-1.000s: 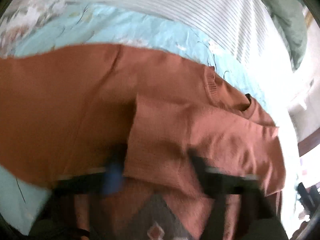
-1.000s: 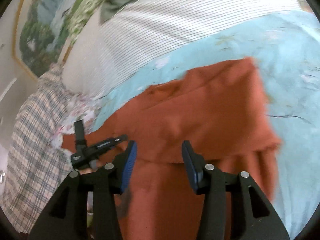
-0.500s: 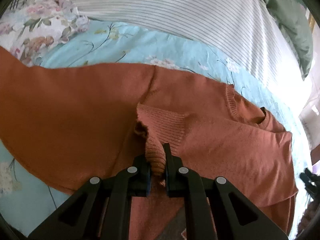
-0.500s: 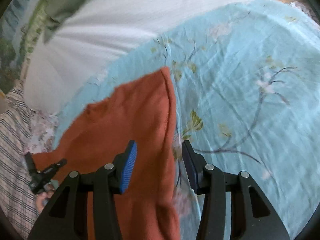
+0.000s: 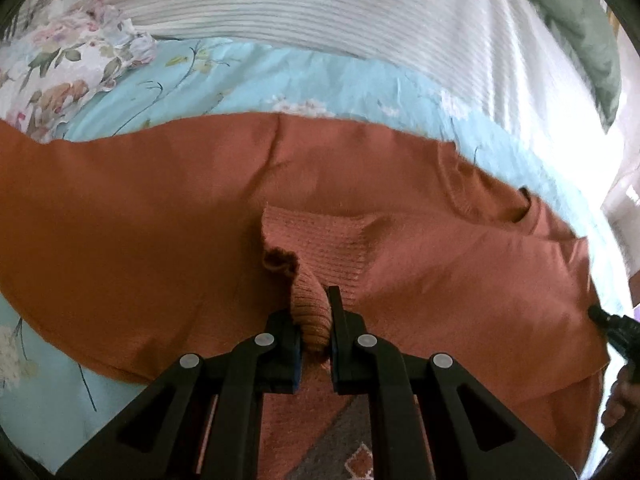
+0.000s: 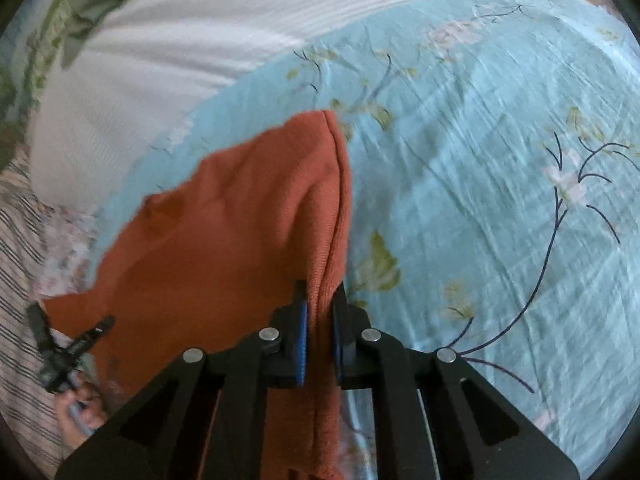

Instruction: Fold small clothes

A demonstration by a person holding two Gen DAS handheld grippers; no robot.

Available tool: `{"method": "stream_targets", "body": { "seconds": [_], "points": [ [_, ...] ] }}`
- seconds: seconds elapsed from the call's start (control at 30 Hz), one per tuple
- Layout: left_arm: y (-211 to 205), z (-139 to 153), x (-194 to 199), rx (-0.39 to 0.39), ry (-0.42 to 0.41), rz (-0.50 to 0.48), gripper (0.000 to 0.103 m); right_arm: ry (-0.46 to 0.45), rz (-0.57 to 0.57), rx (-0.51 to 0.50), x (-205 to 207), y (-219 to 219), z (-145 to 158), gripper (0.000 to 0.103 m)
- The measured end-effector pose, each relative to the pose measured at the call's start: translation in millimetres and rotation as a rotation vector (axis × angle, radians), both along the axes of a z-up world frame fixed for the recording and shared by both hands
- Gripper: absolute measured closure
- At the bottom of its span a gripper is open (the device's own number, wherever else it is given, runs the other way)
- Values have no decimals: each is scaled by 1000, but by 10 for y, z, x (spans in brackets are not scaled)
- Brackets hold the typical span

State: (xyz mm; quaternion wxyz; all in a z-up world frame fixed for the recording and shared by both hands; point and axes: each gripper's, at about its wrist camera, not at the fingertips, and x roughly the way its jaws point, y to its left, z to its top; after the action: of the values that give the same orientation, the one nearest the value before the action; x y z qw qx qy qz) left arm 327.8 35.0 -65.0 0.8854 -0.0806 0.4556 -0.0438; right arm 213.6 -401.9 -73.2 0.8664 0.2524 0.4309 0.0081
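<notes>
A rust-orange knit sweater lies spread on a light-blue floral bedsheet. My left gripper is shut on the ribbed cuff of a sleeve folded over the sweater's body. In the right wrist view the same sweater shows, and my right gripper is shut on its right side edge, which is pinched up into a ridge. The other gripper shows small at the left edge of the right wrist view and at the right edge of the left wrist view.
A white striped pillow or blanket lies beyond the sweater, with green cloth at the far right. Floral fabric sits at the far left. Bare blue sheet spreads to the right of the sweater.
My right gripper, open half a second ago, has closed on the sweater's side edge. My left gripper stays shut on the cuff and has barely moved.
</notes>
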Motion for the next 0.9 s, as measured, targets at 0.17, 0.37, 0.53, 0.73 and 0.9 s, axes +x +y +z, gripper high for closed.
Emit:
{"method": "stream_targets", "body": {
  "seconds": [0.17, 0.37, 0.53, 0.73, 0.9],
  "points": [
    [78, 25, -106, -7, 3, -4, 87, 16, -18, -70, -15, 77, 75, 90],
    [471, 175, -432, -30, -31, 72, 65, -65, -29, 5, -426, 135, 395, 44],
    [1152, 269, -670, -63, -60, 245, 37, -139, 105, 37, -830, 560, 577, 33],
    [2043, 245, -726, -79, -43, 463, 26, -133, 244, 30, -1049, 1037, 513, 26],
    [2776, 284, -659, -41, -68, 639, 25, -112, 287, 27, -1094, 1227, 462, 26]
  ]
}}
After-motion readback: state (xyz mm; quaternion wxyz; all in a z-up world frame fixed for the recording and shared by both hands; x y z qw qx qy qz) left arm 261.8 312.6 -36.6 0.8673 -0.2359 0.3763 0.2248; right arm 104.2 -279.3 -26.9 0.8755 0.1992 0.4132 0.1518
